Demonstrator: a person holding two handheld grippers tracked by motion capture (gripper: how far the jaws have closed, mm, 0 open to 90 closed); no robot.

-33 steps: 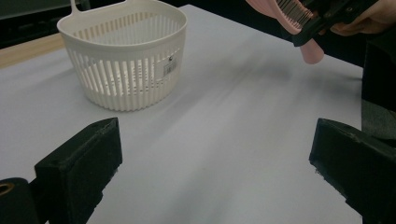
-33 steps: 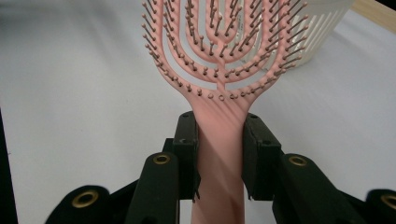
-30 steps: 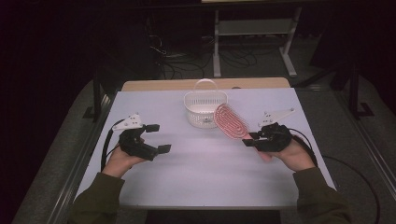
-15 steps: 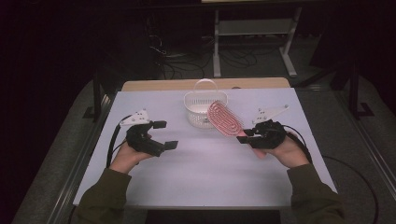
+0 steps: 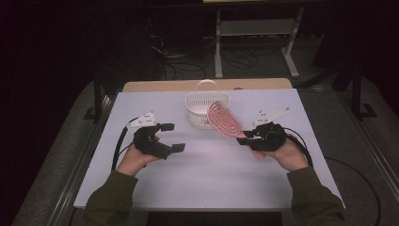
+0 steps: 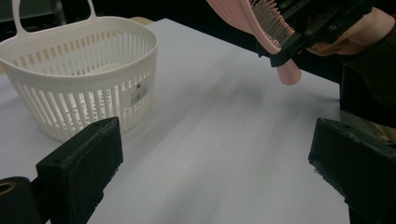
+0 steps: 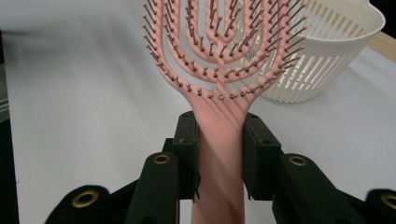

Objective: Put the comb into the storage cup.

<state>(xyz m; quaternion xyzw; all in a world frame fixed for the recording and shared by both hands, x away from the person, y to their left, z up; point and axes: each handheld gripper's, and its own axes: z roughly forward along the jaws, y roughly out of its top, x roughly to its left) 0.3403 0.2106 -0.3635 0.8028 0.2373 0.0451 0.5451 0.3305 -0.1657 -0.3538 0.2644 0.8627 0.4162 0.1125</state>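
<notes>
A pink vented hairbrush (image 5: 225, 120) is held up by its handle in my right gripper (image 5: 243, 138), its head tilted toward the white slotted basket (image 5: 200, 113) at the table's middle back. In the right gripper view both pads clamp the hairbrush handle (image 7: 219, 140) at my right gripper (image 7: 219, 156), bristles facing the camera, the basket (image 7: 322, 65) behind at the right. My left gripper (image 5: 173, 137) hovers open and empty to the left of the basket. In the left gripper view its jaws (image 6: 215, 163) stand wide apart, with the basket (image 6: 79, 70) ahead on the left and the hairbrush (image 6: 261, 21) at the upper right.
The white table top (image 5: 211, 179) has free room in front of and beside the basket. The basket has a loop handle (image 5: 207, 84) at its back. A wooden strip (image 5: 155, 86) edges the table's far side; dark floor, cables and a shelf frame (image 5: 254, 28) lie beyond.
The right gripper has carried the hairbrush slightly left, closer to the basket. The left gripper has drifted a little toward the table's middle.
</notes>
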